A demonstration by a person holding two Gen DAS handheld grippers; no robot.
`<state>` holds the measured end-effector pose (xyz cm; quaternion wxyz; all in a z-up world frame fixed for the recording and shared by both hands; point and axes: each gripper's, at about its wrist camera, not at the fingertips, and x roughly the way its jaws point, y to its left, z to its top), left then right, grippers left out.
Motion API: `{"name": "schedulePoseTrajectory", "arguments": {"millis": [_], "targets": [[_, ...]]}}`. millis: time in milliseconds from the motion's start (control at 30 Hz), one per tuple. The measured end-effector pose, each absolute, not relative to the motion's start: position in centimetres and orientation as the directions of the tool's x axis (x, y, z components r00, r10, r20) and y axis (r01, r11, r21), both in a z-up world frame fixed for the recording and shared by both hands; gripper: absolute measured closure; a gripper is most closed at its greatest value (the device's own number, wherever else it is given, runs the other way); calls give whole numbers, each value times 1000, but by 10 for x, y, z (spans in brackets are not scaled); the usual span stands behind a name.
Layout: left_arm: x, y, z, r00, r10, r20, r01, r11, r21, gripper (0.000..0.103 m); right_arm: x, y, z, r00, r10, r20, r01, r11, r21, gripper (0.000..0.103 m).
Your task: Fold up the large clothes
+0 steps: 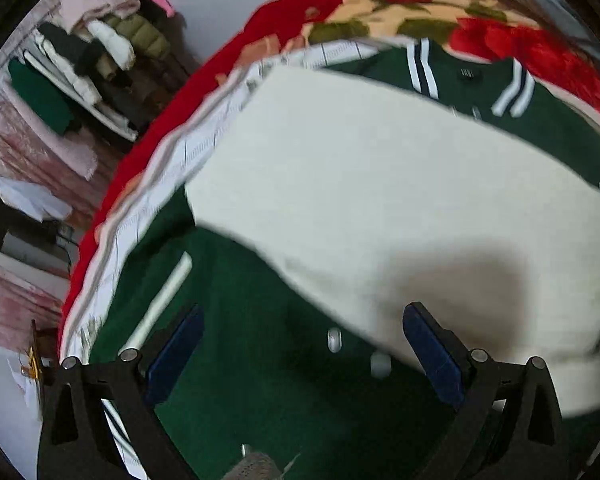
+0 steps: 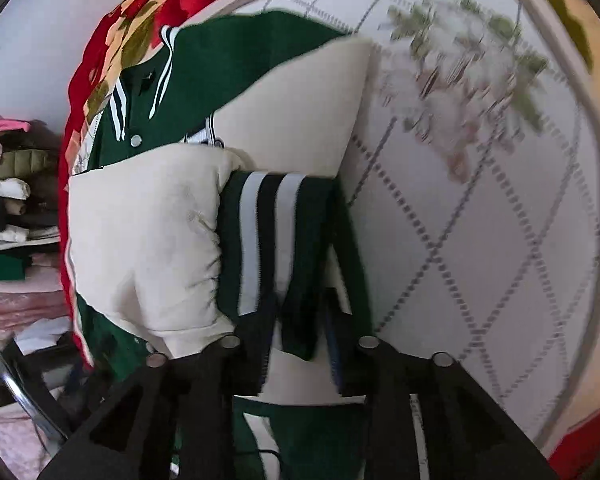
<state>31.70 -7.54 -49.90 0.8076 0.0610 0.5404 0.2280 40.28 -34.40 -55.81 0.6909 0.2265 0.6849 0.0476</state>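
While the green varsity jacket (image 1: pixel 260 360) lies spread on a white quilted sheet (image 2: pixel 480 260), the left gripper (image 1: pixel 300 344) hangs just above the jacket's green front with its blue-padded fingers (image 1: pixel 432 356) wide apart and nothing between them. A cream sleeve (image 1: pixel 380 200) lies folded across the jacket's body, running from the far left toward the near right, and its lower edge passes just beside the right-hand finger. Two pale snap buttons (image 1: pixel 334 340) show on the green cloth between the fingers. Farther off, the striped collar (image 1: pixel 472 76) sits near the far edge of the sheet, with a red floral blanket (image 1: pixel 500 36) beyond it.

In the right wrist view, the right gripper (image 2: pixel 300 336) is closed on the striped cuff (image 2: pixel 268 240) of the other cream sleeve (image 2: pixel 140 248), and the green-and-white ribbing hangs between the dark fingers. That sleeve bunches to the left of the cuff, over the jacket's body. The cuff looks lifted off the sheet, though motion blur makes this hard to confirm. The diamond-stitched sheet with its leafy print fills the right side of the view.

At the far left of both views, a stack of folded clothes (image 1: pixel 84 64) rests on shelving well apart from the jacket.
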Motion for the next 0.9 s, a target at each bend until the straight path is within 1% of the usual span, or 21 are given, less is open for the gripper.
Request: {"name": "schedulePoseTrajectory", "arguments": {"millis": [67,133,167,233,433,500,533,567,633,767,900], "targets": [[334,-76,-510,325,455,-829,-283,883,374,1,401,-350,-544,80,334,-939,235,909,343,55],[352,-79,-535,302,481,-823,-231,874,427,1,397,-358,-534,98,315,-944,237,914,330,49],[359,-79,-550,283,487,-826,-207,872,443,0,395,-362,-530,104,309,-945,241,914,325,48],[362,-79,-557,302,491,-818,-196,871,450,0,391,-371,-527,104,301,-948,251,914,318,48],[332,-91,-534,339,548,-765,-166,835,525,0,370,-401,-521,99,305,-947,289,902,320,48],[311,-95,-521,345,558,-755,-166,828,536,0,361,-407,-519,102,328,-939,288,894,343,48],[296,-97,-510,348,568,-746,-172,821,544,0,356,-411,-519,100,348,-932,287,887,362,46],[281,-99,-501,347,582,-735,-180,811,556,0,349,-415,-518,95,367,-926,285,881,378,41],[253,-103,-487,334,598,-729,-193,800,568,0,338,-421,-516,76,391,-917,280,874,396,36],[191,-122,-465,285,617,-733,-185,786,590,0,310,-437,-506,34,425,-904,237,876,421,35],[139,-161,-459,256,602,-756,-124,796,592,0,285,-459,-501,-14,443,-896,219,876,430,35]]}}
